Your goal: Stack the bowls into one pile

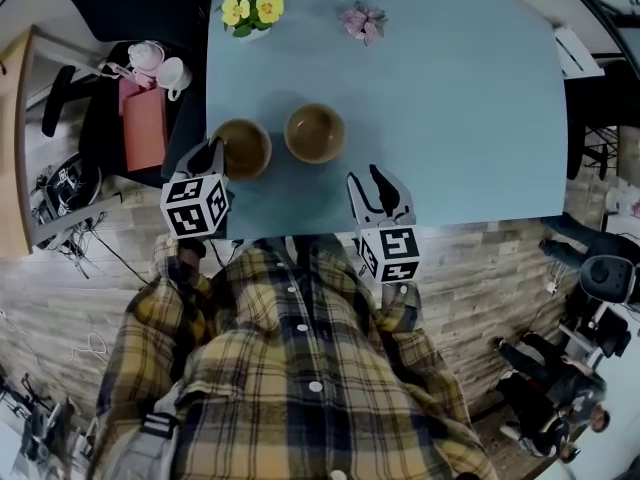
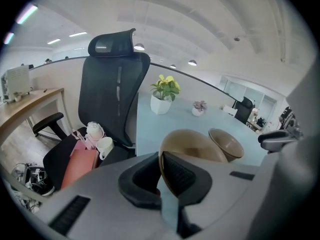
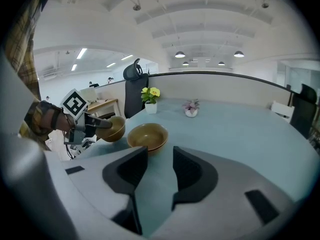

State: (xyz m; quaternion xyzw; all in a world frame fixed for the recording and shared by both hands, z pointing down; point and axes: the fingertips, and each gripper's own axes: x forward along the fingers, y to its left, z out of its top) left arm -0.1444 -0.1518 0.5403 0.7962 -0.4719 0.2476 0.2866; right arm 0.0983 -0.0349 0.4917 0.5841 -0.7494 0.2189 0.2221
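Clamping onto the near rim of the left brown bowl point(image 2: 196, 143), the left claw point(image 2: 161, 170) is pinching the bowl wall between its two pads, one pad inside and one outside. That bowl is sitting just to the left of the right brown bowl point(image 1: 314, 133), really close, though I can't tell if the two rims are touching. It's looking a bit tipped in the left gripper view, and I can't tell whether its base is resting flat on the bench point(image 1: 450, 108).

The right claw point(image 3: 160, 170) is hanging with its jaws apart and nothing between them. It's hovering on the person's side of the right brown bowl and a little to its right, over the bench's near edge, not touching either bowl.

Well beyond the right brown bowl, a white pot of yellow flowers point(image 1: 251, 11) and a small pink flower pot point(image 1: 362, 21) are sitting at the far side of the bench. Off to the left of it, past the bench edge, a black office chair point(image 2: 115, 91) is holding a pink bag point(image 1: 145, 130) and a white mug point(image 1: 172, 74).
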